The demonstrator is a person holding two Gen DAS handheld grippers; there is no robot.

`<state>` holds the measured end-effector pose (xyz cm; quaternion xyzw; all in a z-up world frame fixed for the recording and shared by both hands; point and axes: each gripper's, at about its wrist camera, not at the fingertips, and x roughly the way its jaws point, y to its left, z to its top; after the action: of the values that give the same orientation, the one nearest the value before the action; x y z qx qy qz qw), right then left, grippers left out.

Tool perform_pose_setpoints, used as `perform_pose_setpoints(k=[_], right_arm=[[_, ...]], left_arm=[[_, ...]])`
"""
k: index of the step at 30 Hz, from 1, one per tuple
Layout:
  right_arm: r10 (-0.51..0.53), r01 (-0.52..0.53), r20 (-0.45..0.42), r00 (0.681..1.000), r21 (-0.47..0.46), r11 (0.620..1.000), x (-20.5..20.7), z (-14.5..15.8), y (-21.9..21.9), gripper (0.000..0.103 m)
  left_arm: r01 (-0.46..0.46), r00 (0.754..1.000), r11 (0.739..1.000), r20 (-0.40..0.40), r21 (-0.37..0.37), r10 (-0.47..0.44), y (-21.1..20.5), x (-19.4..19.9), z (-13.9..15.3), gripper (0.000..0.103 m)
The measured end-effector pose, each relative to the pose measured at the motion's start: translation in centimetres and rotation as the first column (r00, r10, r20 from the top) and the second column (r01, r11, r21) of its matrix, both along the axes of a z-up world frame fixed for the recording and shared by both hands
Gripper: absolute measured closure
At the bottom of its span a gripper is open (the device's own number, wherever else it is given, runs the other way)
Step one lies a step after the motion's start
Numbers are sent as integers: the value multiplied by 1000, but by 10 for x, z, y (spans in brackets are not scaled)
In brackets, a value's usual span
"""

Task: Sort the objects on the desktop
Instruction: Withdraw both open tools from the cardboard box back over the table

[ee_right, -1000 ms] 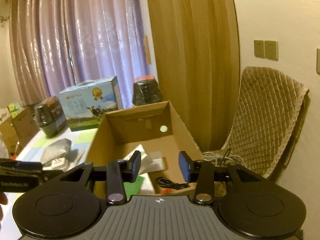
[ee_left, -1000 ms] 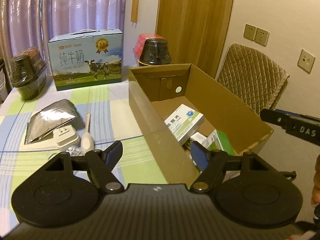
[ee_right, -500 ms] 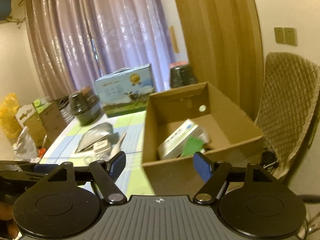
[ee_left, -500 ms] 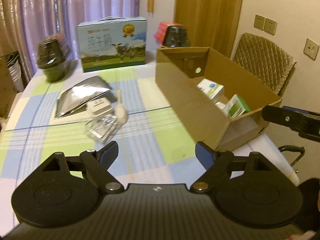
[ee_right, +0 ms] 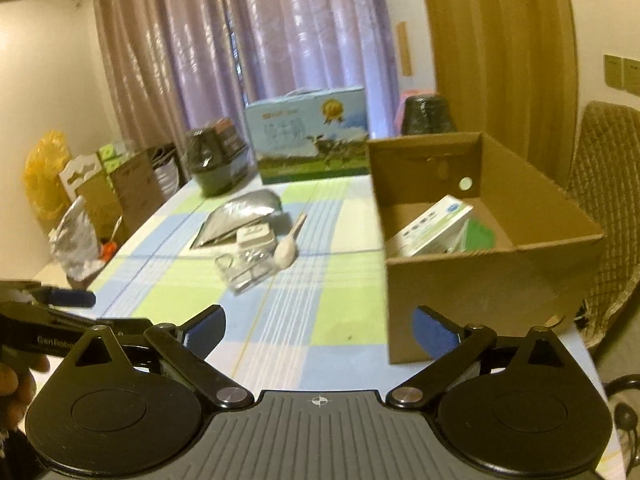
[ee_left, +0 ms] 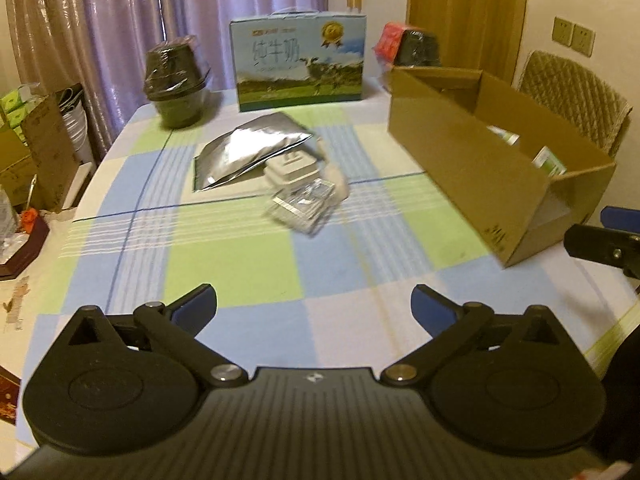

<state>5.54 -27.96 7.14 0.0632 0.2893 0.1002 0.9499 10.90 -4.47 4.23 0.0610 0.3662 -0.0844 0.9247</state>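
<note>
Left wrist view: the left gripper (ee_left: 314, 306) hangs over the near part of the checked table (ee_left: 248, 264), jaws spread wide with nothing between them. Mid-table lies a small cluster: a silver pouch (ee_left: 248, 150), a white adapter (ee_left: 292, 168) touching its near edge, a clear packet (ee_left: 306, 204) just in front of the adapter, and a white scoop (ee_left: 338, 182) beside them, blurred. Nothing stands between the jaws and this cluster. At the far edge stand a milk carton (ee_left: 298, 62), a dark wrapped tub (ee_left: 176, 80) to its left and another dark tub (ee_left: 420, 46) with something red behind the box. The cardboard box (ee_left: 460, 160) sits open-topped on the right of the table; its near wall hides most of the inside, and only the tops of a white pack and a green-edged pack (ee_left: 550, 160) show. The tip of the right gripper (ee_left: 604, 238) pokes in at the right edge. A quilted chair (ee_left: 576, 96) stands behind the box.

Right wrist view: the right gripper (ee_right: 318, 330) also has its jaws wide apart and empty, near the table's front edge. The box (ee_right: 472, 280) stands just ahead to the right, its near wall close by the right finger. Inside it lie a white pack (ee_right: 434, 230), tilted, and something green (ee_right: 482, 234) beside it. The pouch (ee_right: 240, 216), adapter (ee_right: 256, 236), packet (ee_right: 244, 270) and scoop (ee_right: 288, 250) lie left of the box on the table. At the left edge a hand (ee_right: 16, 396) holds the left gripper (ee_right: 60, 300). Cartons and bags (ee_right: 100, 184) crowd the floor beyond the table's left side.
</note>
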Motion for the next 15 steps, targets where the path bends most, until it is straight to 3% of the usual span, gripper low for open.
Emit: perform_pose_setpoints(k=[8, 15], right_arm=[[41, -42, -31, 999, -7, 999, 11, -16, 20, 5], [91, -90, -27, 995, 29, 995, 37, -17, 35, 5]], left_arm=[[2, 1000, 1000, -6, 24, -2, 21, 9, -8, 1], [67, 998, 997, 1, 26, -67, 29, 30, -16, 1]])
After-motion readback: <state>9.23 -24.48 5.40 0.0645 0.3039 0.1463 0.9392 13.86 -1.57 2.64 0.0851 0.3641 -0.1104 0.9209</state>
